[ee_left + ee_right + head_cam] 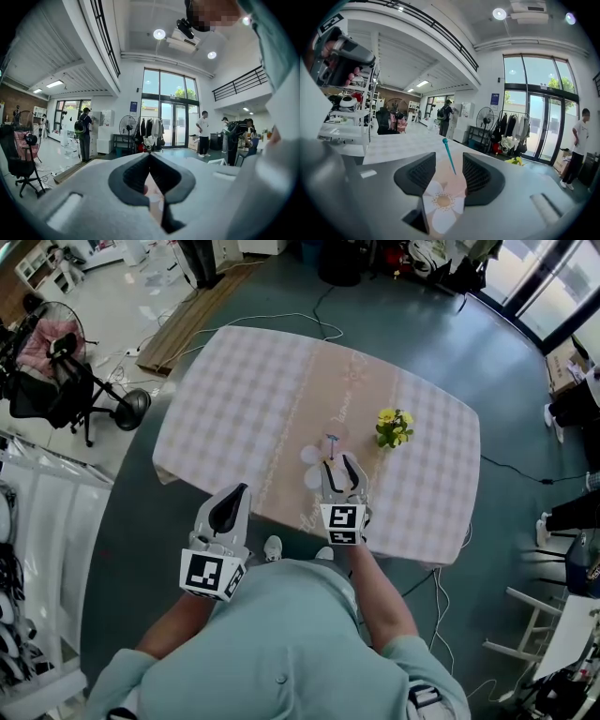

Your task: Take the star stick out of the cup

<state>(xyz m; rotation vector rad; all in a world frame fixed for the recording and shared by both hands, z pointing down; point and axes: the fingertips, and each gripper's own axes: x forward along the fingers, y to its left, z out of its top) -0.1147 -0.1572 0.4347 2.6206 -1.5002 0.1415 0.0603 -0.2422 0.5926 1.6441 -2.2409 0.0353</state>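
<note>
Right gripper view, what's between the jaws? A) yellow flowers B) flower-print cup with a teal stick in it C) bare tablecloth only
B: the cup with a white flower print sits between the right gripper's open jaws, the teal stick rising from it.

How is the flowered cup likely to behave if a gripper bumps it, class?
The cup looks like thin paper, so it is probably light and apt to slide or tip on the tablecloth. The stick leaning in it could help lever it over.
</note>
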